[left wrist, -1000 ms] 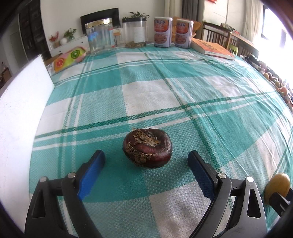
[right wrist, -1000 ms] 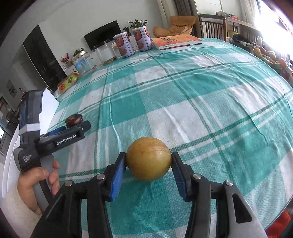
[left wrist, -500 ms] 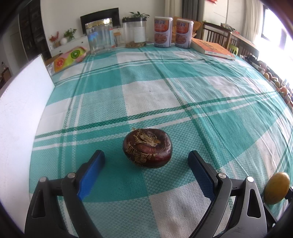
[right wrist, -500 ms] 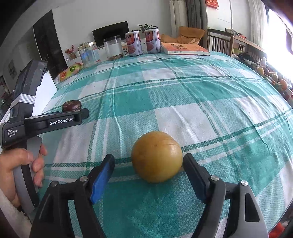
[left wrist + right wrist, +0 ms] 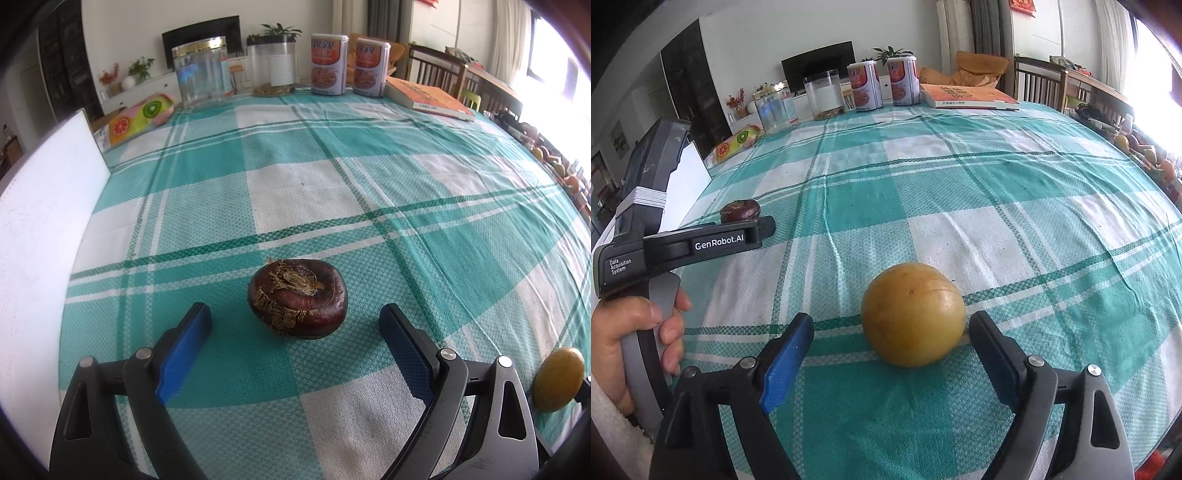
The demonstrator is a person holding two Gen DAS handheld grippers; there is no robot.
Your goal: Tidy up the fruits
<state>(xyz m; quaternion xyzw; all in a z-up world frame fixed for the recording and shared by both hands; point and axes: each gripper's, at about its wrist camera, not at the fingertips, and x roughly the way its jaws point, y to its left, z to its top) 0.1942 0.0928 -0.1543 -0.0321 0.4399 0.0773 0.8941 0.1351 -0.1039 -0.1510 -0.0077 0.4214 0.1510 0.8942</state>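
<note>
Across the table, a teal-and-white checked cloth (image 5: 303,192) is lying under jars (image 5: 199,70), two cans (image 5: 328,64) and an orange book (image 5: 428,98) by the far edge. Both grippers are sitting released: the left gripper (image 5: 295,326) flanking a dark brown fruit (image 5: 298,297), the right gripper (image 5: 891,332) flanking a yellow fruit (image 5: 913,314), neither touching. Glare is washing out the window side.
</note>
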